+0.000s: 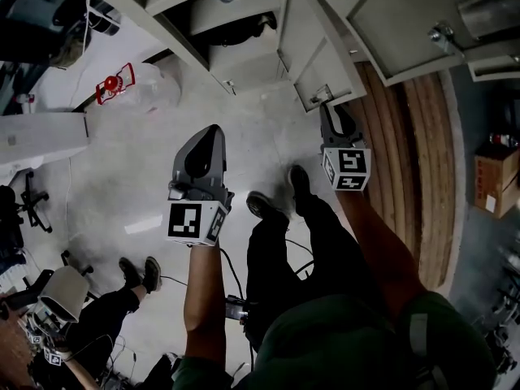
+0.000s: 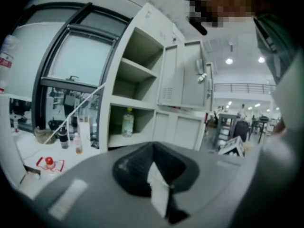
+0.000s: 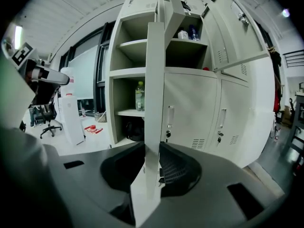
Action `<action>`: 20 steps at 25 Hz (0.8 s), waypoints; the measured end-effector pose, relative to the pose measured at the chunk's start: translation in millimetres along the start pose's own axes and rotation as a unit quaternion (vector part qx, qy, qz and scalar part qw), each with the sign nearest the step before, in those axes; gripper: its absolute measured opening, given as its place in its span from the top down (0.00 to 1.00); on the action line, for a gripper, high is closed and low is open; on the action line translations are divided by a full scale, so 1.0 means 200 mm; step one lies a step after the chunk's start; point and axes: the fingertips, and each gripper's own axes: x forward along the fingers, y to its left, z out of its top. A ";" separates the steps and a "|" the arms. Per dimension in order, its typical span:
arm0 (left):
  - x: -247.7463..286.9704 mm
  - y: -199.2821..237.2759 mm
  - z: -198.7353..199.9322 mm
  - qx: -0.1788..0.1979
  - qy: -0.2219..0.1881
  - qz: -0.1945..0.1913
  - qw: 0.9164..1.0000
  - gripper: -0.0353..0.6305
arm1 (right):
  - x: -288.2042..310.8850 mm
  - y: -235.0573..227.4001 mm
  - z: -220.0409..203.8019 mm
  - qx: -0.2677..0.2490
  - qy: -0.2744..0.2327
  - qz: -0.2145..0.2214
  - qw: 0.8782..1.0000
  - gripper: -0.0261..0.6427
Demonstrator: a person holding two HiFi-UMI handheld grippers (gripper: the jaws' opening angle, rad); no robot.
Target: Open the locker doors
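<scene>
I am clamping my right gripper (image 3: 152, 172) on the free edge of a half-open locker door (image 3: 155, 94). My left gripper (image 2: 159, 184) is idling, jaws together and empty. Next step, as I am judging it: pulling the door outward along its hinge arc.

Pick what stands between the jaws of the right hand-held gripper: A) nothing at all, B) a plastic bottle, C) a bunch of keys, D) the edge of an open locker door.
D: in the right gripper view the pale edge of the locker door runs down between the jaws of the right hand-held gripper.
</scene>
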 end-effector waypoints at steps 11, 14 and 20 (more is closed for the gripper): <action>-0.09 -0.02 0.23 0.004 0.025 0.002 1.000 0.95 | -0.11 -0.09 0.02 0.000 0.059 0.009 0.998 0.81; -0.12 -0.02 0.32 0.012 0.028 0.011 0.999 0.95 | -0.24 -0.10 0.06 0.007 0.081 0.025 0.996 0.82; -0.28 0.03 0.62 0.038 0.017 0.027 0.999 0.95 | -0.44 0.16 0.42 0.016 0.052 0.125 0.991 0.92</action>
